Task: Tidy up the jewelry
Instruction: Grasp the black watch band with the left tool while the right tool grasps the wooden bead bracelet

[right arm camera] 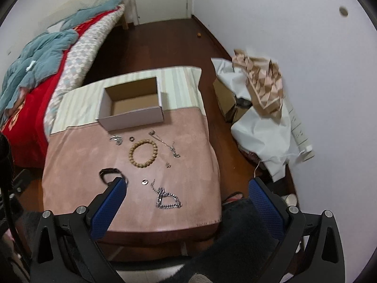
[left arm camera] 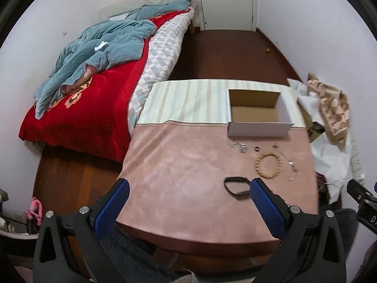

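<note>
Jewelry lies loose on the tabletop [right arm camera: 77, 172] before the empty box [right arm camera: 132, 105]: bead bracelet [right arm camera: 143, 152], chain [right arm camera: 167, 200], black band [left arm camera: 236, 186], small rings. Both hand-held grippers, left [left arm camera: 189, 206] and right [right arm camera: 187, 204], hang wide open, holding nothing. Thin chains could slip or snag on neighbours; nothing blocks the box.
</note>
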Demonstrator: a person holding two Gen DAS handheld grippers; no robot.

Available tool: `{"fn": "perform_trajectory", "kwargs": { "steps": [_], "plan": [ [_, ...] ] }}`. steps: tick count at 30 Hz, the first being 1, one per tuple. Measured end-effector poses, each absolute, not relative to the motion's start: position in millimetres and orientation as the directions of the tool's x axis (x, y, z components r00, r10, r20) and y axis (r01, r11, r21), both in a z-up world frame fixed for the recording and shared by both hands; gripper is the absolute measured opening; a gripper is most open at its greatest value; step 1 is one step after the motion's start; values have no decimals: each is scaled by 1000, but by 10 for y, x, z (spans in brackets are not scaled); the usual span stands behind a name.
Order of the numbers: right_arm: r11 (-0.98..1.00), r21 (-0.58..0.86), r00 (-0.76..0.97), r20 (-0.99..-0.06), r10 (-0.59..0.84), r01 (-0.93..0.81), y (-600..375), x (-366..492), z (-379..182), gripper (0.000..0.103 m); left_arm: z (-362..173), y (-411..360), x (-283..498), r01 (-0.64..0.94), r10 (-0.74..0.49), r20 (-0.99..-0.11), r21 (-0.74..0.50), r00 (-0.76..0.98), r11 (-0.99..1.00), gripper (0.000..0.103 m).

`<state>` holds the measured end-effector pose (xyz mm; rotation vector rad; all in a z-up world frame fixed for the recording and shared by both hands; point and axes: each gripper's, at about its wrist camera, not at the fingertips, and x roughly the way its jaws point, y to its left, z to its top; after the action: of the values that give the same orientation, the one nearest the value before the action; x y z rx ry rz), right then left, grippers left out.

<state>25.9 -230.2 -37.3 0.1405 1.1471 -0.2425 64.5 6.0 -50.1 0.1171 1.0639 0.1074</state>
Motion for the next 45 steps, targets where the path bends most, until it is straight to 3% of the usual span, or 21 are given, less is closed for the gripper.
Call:
{"fn": "perform_trajectory", "kwargs": {
  "steps": [5, 8, 14, 21, 22, 23, 25, 27, 28, 34, 39, 41, 42, 43, 45],
  "plan": [
    [949, 60, 292, -956, -35, 310, -2507, 562, -1064, 103, -1051, 47, 980, 14, 157, -908, 177, 389, 984, 103],
    [941, 86, 236, -972, 7, 326, -2541, 699, -1482, 98, -1440, 17, 1134, 39, 132, -944, 151, 301, 988, 102],
    [945, 119, 179, -982, 66, 305, -2447, 959, -2035, 83, -2053, -75, 1372, 62, 75, -986, 85, 151, 994, 74],
    [953, 131, 147, -985, 93, 274, -2371, 1201, -2361, 77, -2540, -183, 1523, 72, 28, -998, 32, 47, 997, 73],
    [954, 129, 144, -985, 93, 270, -2372, 1238, -2393, 77, -2581, -218, 1531, 82, 27, -999, 30, 42, 996, 68],
    [954, 129, 139, -986, 94, 269, -2361, 1265, -2415, 77, -2618, -253, 1540, 90, 27, -999, 30, 37, 995, 55],
    [955, 138, 137, -985, 104, 264, -2335, 1335, -2447, 76, -2611, -291, 1565, 98, 9, -998, 15, 56, 995, 47],
    [957, 139, 144, -984, 105, 256, -2303, 1403, -2461, 76, -2580, -338, 1590, 120, 0, -997, 9, 76, 993, 26],
    [958, 141, 151, -983, 105, 251, -2279, 1442, -2470, 74, -2566, -363, 1606, 131, 11, -996, 22, 86, 991, 8],
    [967, 117, 182, -980, 76, 227, -2115, 1645, -2537, 67, -2520, -360, 1718, 137, 68, -987, 89, 145, 987, 3],
    [985, 21, 192, -981, -12, 169, -1885, 1703, -2562, 49, -2501, -306, 1752, 132, 107, -974, 135, 200, 982, 3],
    [990, -1, 216, -976, -33, 144, -1808, 1693, -2542, 34, -2473, -243, 1793, 131, 112, -969, 143, 219, 981, 2],
    [991, -8, 221, -975, -37, 130, -1774, 1692, -2535, 19, -2428, -231, 1791, 130, 112, -968, 144, 226, 981, 2],
    [993, -18, 219, -975, -44, 120, -1745, 1690, -2534, 10, -2403, -238, 1790, 130, 110, -966, 143, 235, 981, 2],
    [993, -14, 216, -976, -38, 114, -1738, 1675, -2532, 9, -2309, -225, 1744, 128, 101, -964, 136, 248, 982, 2]
  ]
}}
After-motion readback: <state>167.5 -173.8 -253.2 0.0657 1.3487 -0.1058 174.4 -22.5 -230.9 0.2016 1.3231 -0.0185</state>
